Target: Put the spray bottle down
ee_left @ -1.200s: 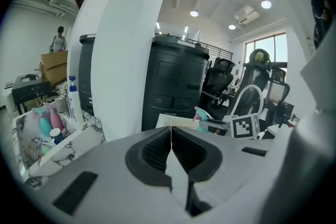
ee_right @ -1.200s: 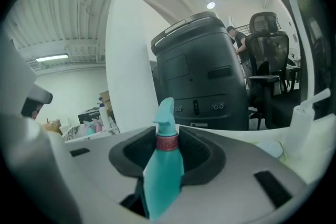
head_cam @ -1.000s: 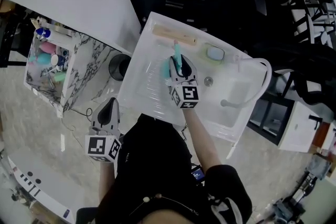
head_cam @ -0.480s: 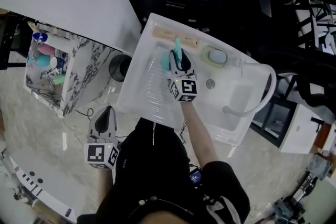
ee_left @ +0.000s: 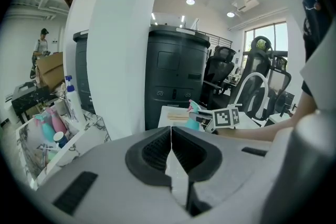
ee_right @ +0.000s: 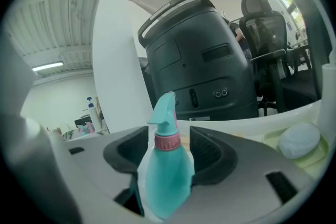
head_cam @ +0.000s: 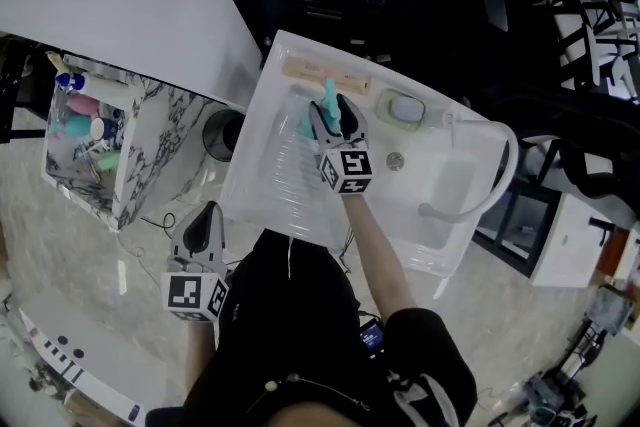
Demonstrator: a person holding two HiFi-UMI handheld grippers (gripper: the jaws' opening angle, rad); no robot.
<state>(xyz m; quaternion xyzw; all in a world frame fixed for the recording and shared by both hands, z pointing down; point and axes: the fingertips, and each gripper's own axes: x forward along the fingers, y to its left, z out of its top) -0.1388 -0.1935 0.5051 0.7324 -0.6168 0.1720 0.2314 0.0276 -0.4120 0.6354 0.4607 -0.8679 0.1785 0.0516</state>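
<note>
The teal spray bottle [head_cam: 327,103] with a pink collar stands upright in the white sink [head_cam: 262,130], near its far rim. My right gripper [head_cam: 333,118] reaches over the sink around it. In the right gripper view the spray bottle [ee_right: 167,170] rises between the jaws of the right gripper [ee_right: 169,140]. These jaws are opening, and gaps show on both sides of the bottle's neck. My left gripper [head_cam: 207,218] hangs outside the sink at the lower left. In its own view the left gripper [ee_left: 171,132] is shut with nothing in it.
A wooden brush [head_cam: 320,70] lies along the sink's far rim, and a soap dish [head_cam: 405,108] sits to its right. A curved faucet [head_cam: 470,175] arches at the right. At the left stand a marbled caddy [head_cam: 85,120] of bottles and a round bin [head_cam: 222,128].
My right gripper has carried the bottle a little farther into the sink and lower, and its jaws have spread. The left gripper has stayed where it was.
</note>
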